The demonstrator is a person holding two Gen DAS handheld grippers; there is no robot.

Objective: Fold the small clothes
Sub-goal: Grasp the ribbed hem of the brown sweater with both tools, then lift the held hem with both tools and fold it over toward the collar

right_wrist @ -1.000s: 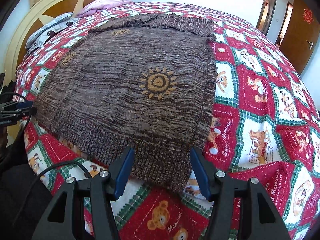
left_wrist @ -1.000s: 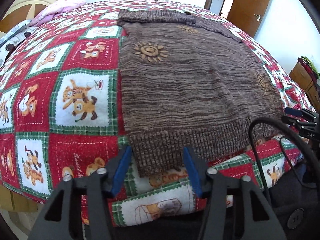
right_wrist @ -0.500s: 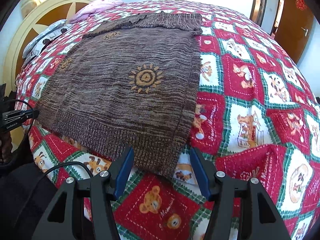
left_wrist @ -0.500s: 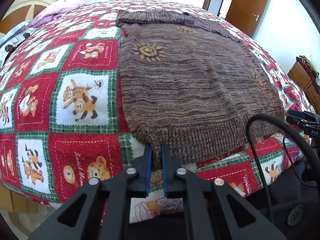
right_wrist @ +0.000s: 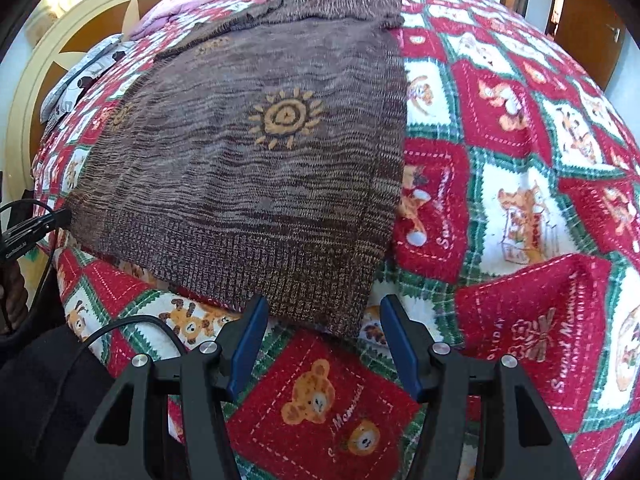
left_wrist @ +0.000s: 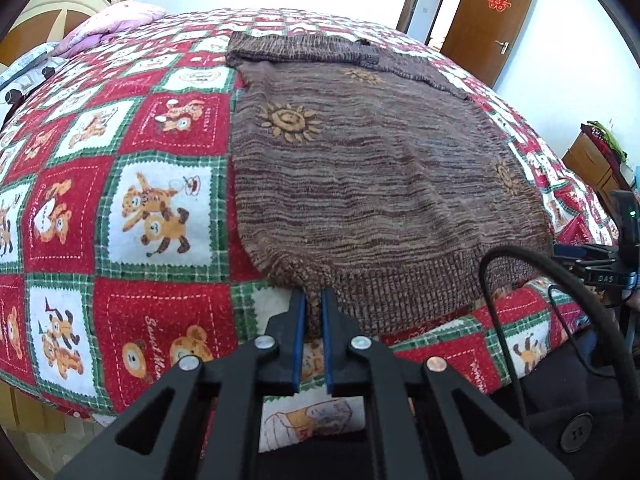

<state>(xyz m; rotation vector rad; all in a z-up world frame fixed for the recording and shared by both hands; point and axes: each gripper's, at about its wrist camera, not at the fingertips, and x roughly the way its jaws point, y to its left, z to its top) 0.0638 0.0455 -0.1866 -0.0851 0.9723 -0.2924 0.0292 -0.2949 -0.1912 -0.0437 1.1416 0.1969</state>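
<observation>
The left gripper (left_wrist: 313, 308) is clenched on the ribbed hem of the brown sweater (left_wrist: 372, 168). The right gripper (right_wrist: 320, 320) gapes around the opposite hem corner — not yet biting. Beyond, the sweater lies flat on the bear-print quilt (left_wrist: 120, 152), ready for folding away from the person.

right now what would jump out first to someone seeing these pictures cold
A large brown knit sweater with orange sun motifs lies spread flat on a loud red, green and white teddy-bear quilt. The left tool is shut on the sweater's ribbed hem at the near corner, bunching it. The right tool is open at the other hem corner, not yet gripping.
</observation>
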